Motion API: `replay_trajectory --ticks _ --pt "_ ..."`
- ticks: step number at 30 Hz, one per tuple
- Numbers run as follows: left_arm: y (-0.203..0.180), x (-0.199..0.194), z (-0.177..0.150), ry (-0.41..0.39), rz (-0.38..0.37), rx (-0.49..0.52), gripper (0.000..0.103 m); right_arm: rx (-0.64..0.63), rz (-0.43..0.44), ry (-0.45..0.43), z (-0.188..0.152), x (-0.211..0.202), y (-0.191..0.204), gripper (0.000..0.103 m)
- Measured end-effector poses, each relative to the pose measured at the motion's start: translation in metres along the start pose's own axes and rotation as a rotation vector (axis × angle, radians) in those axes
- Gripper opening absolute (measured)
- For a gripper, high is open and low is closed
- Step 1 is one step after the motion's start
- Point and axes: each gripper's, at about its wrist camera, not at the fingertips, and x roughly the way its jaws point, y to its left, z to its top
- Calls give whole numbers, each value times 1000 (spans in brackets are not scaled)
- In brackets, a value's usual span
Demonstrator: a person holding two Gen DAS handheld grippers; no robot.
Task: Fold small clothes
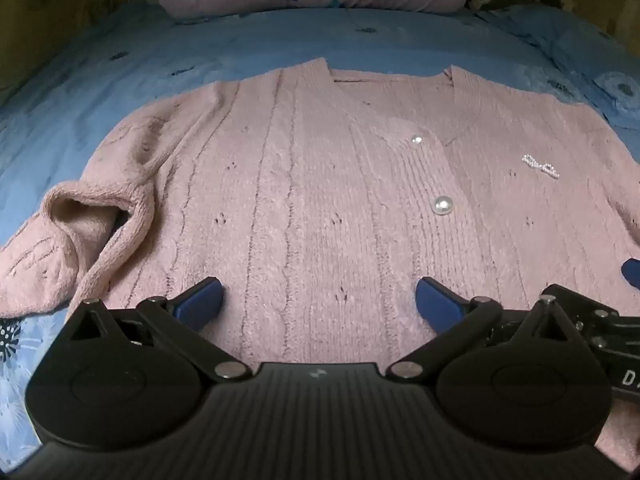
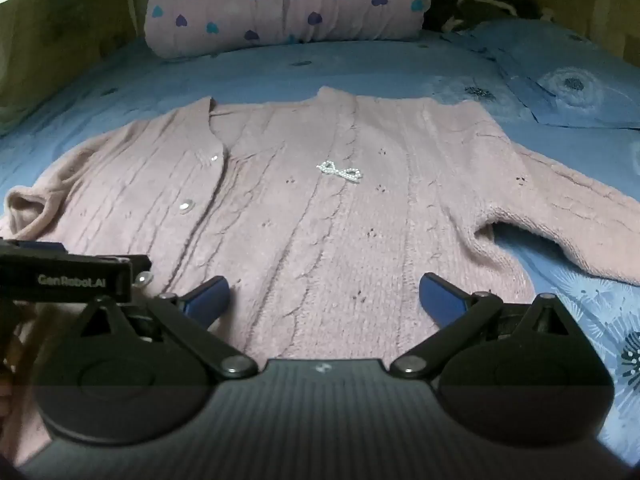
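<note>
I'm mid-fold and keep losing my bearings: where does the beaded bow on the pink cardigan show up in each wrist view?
Left wrist view: the beaded bow sits far right, on the cardigan chest, right of the button row.
Right wrist view: the beaded bow lies near centre, above the open right gripper.
Shared landmark: the large pearl button, left of the bow in both.
</note>
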Motion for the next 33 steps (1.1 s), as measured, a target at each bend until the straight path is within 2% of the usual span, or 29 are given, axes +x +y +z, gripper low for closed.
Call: replay_trajectory --ticks 3,4,6,14,22,33 --pt "1 4 0 4 6 0 103 0 -8 20 3 6 -3 103" --pt "-1 3 -1 2 11 8 103 -8 -27 -7 0 4 0 103" --pt "-4 -2 -1 -3 15 14 103 -31 -55 -6 -1 6 9 103" --pt "-2 -1 0 -9 13 15 103 -20 -25 -5 -1 4 2 103" --pt "-3 -5 1 -9 -3 20 103 15 17 -46 3 -5 -1 103" --pt "-3 -13 1 -17 -32 18 103 -42 21 -97 4 -12 5 103"
